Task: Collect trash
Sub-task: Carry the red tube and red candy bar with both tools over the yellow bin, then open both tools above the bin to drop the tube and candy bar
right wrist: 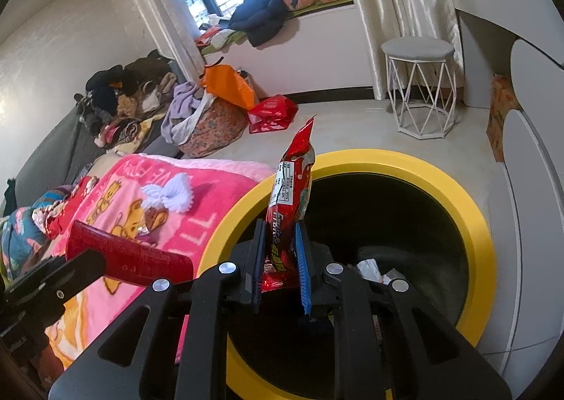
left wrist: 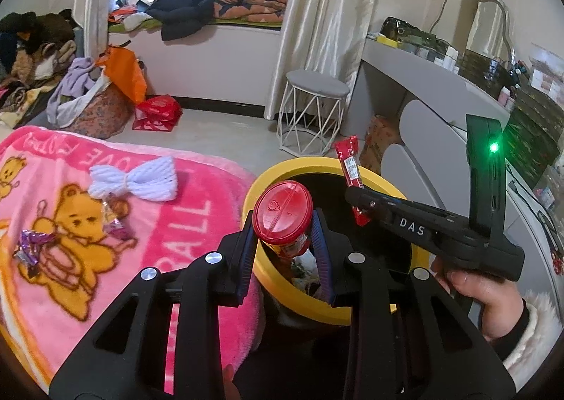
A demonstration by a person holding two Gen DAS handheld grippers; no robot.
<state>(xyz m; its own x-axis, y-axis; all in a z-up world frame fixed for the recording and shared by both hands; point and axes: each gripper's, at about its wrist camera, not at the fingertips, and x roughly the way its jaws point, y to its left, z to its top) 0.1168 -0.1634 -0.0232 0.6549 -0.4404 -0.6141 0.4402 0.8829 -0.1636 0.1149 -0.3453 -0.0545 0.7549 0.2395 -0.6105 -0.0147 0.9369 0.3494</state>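
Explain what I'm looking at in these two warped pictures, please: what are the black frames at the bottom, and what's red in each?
No robot here: a person carries a hand-held gripper in each hand, each with a fisheye camera looking along its jaws.

The left camera shows the left gripper shut on a red-lidded container, above a yellow-rimmed bin. The right gripper enters from the side, with a hand on its handle.

The right camera shows that gripper shut on a red snack wrapper over the same bin, which already holds some trash.

Beside it, a pink bear blanket carries a white bow and candy wrappers.
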